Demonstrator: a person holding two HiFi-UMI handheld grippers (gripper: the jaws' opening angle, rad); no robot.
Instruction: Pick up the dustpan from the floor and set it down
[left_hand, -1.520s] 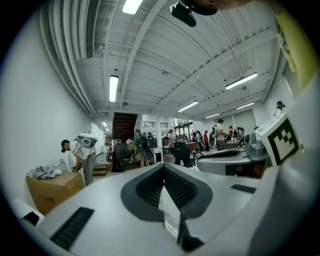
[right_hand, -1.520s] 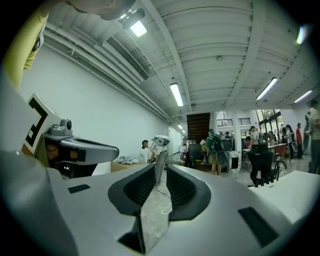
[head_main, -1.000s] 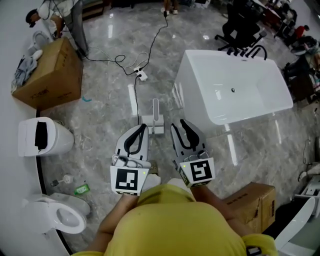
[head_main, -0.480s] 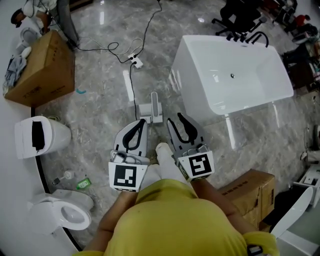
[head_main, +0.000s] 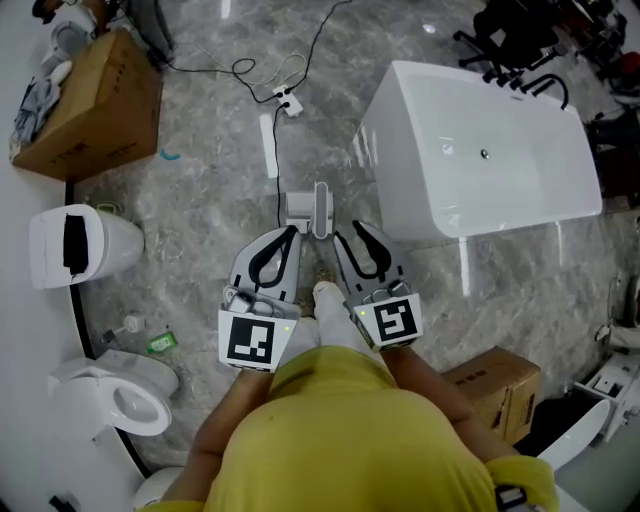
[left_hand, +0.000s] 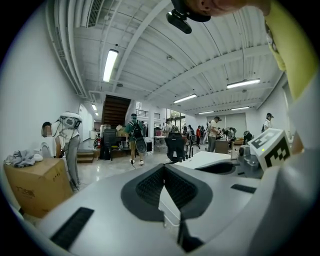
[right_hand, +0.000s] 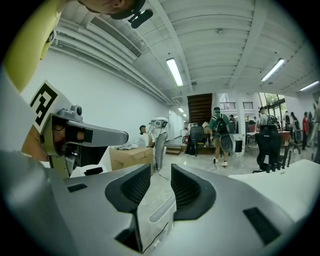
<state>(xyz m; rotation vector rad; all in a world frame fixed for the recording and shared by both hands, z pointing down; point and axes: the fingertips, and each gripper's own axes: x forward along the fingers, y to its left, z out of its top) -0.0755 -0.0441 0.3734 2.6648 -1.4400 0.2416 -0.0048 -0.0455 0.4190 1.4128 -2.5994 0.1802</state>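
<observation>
Lowered and carried forward since a second ago: both grippers, now nearer the floor, with the person's shoe (head_main: 325, 293) stepped in between them. Left gripper (head_main: 291, 233): held in front of the body, marker cube toward the person, pointing away and slightly downward; its pads (left_hand: 150, 187) meet at the tips with nothing held. Right gripper (head_main: 352, 230): alongside the left and pointing the same way; its pads (right_hand: 135, 186) stand apart with a clear gap and nothing between them but floor and dustpan seen beyond. Dustpan (head_main: 303, 209): pale grey, small, with a long slotted handle (head_main: 320, 205) on the side toward the right fingertips; it sits on the grey marble floor (head_main: 200, 200) just past both sets of fingertips, between the lines of the two grippers, touched by neither. White bathtub (head_main: 400, 130): beyond and outside the right fingers, apart from the dustpan.
</observation>
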